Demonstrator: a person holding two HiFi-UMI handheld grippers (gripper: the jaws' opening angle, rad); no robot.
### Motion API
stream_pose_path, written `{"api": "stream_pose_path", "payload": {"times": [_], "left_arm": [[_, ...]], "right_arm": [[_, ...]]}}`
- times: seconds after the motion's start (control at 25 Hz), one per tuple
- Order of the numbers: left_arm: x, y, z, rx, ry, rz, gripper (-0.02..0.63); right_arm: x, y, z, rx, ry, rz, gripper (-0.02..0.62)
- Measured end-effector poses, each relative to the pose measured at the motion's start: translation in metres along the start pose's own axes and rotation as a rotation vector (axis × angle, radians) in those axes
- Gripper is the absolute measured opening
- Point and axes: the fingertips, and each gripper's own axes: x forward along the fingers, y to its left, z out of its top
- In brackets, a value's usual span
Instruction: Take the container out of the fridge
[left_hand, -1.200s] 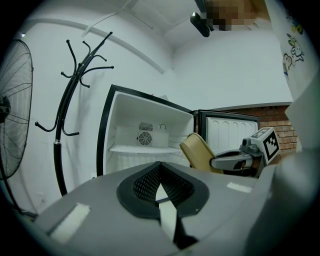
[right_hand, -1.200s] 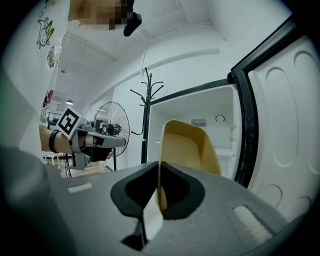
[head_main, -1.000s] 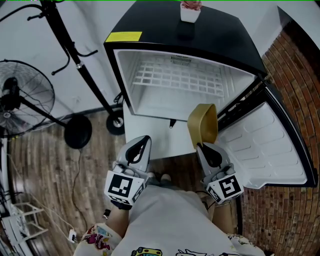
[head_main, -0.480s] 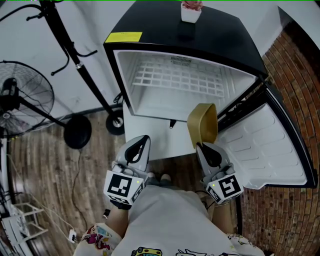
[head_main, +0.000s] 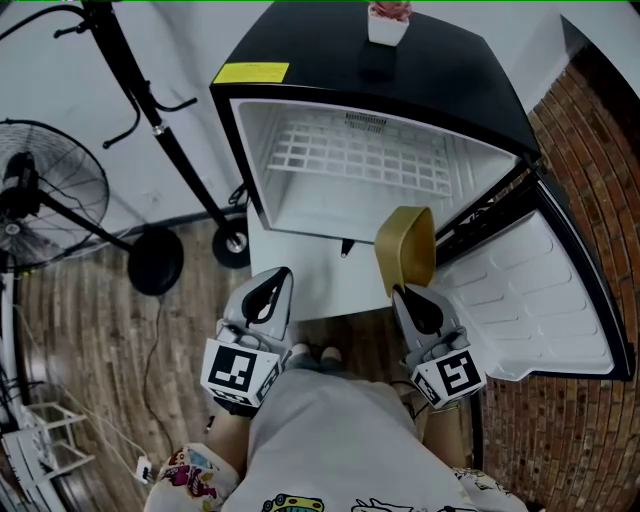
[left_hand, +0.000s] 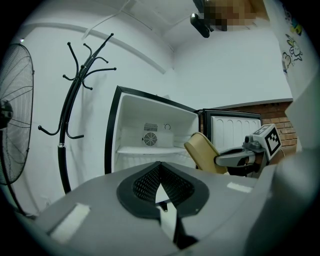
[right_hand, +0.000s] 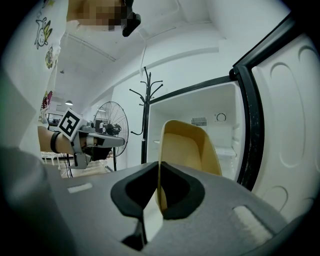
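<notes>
Claws first, nearest the person: the left claw (head_main: 276, 282) is clenched on nothing, poised low in front of the fridge (head_main: 420, 75). The right claw (head_main: 409, 294) is grasping the tan container (head_main: 405, 250) by one thin wall at its rim, a pad on each side. The container juts forward from that claw, tilted rather than level. It looks already clear of the fridge, in front of the cabinet's lower edge and just beside the open door (head_main: 540, 300). Beyond it the cabinet appears empty apart from its wire shelf (head_main: 350, 160), and a small pot (head_main: 387, 22) stands on top.

The job seems nearly finished. A pinch on a single wall can let the container swing. So the grip should be firm and the pull-back slow and straight, away from the door's edge. The free claw could steady the far rim.
</notes>
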Motion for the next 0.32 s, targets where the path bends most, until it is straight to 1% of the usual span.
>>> {"api": "stream_pose_path", "payload": {"times": [0.12, 0.32], "left_arm": [[-0.001, 0.005, 0.002, 0.009, -0.003, 0.006, -0.002], [-0.004, 0.015, 0.001, -0.01, -0.009, 0.011, -0.002]], "right_arm": [[0.0, 0.0, 0.0, 0.001, -0.002, -0.002, 0.015], [0.0, -0.003, 0.0, -0.004, -0.002, -0.011, 0.015]]}}
